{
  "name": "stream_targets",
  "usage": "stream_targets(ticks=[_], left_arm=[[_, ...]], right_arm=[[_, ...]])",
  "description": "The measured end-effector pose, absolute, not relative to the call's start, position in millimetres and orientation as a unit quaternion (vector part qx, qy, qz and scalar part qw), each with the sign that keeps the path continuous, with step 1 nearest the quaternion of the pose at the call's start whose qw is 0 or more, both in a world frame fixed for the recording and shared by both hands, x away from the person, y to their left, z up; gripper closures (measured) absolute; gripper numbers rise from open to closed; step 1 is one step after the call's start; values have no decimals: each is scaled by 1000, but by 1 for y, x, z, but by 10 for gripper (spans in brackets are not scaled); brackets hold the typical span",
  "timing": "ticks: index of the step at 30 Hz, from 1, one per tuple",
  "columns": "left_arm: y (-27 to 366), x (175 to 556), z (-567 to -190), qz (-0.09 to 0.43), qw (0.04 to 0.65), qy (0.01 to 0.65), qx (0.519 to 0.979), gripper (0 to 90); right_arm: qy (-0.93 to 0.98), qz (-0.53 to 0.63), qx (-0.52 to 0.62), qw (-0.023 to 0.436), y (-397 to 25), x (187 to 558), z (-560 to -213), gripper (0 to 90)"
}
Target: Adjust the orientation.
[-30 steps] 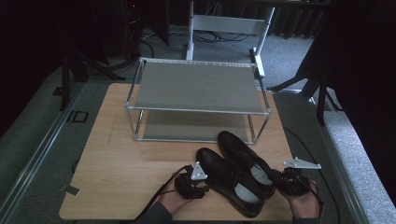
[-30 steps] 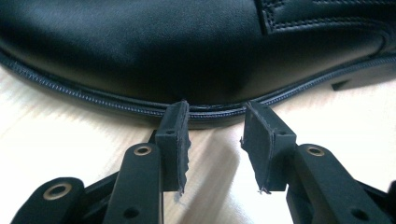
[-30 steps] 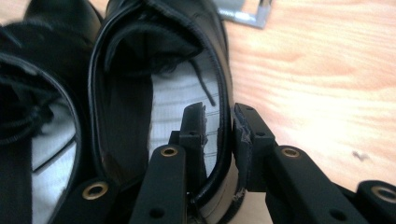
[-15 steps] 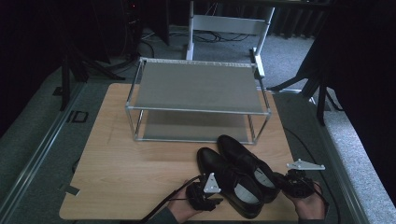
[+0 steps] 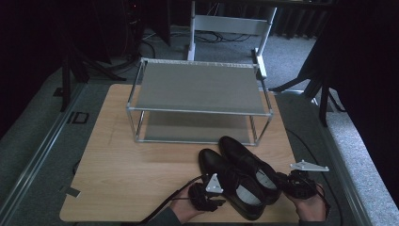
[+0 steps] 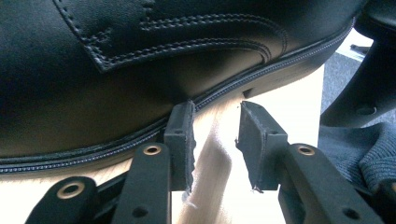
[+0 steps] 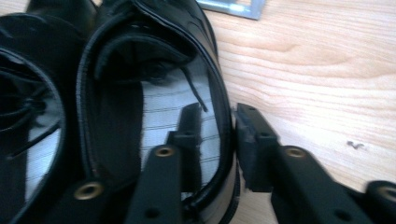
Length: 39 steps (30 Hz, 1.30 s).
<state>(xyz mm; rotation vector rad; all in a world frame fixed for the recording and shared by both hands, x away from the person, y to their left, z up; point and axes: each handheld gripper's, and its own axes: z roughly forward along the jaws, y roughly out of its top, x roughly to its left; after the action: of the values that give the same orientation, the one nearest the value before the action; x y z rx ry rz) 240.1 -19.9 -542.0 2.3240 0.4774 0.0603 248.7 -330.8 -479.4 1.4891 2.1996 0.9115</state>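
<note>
below, my right gripper (image 7: 215, 123) is straddling the right black shoe's (image 5: 249, 165) collar, jaws narrowly parted; my left gripper (image 6: 215, 126) is sitting part-open and empty beside the left black shoe's (image 6: 116, 60) sole on the wooden table (image 5: 122, 169).

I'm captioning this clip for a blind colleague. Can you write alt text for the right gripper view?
The right gripper straddles the side wall of a black leather shoe, one jaw inside over the striped insole, the other outside above the wooden table. The jaws sit close to the wall; a firm clamp cannot be confirmed. A second black shoe lies alongside.
</note>
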Motion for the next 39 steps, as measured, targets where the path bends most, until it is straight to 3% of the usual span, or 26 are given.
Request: stream_targets(ticks=[5,12,39], left_arm=[[-12,241,-541,33,379,197,904,627],[10,247,-535,50,386,223,894,624],[37,258,-531,61,397,264,877,614]], right_arm=[[780,324,494,208,-323,237,-463,557],[799,336,461,191,-306,227,-453,506],[840,284,445,130,-275,233,-468,542]])
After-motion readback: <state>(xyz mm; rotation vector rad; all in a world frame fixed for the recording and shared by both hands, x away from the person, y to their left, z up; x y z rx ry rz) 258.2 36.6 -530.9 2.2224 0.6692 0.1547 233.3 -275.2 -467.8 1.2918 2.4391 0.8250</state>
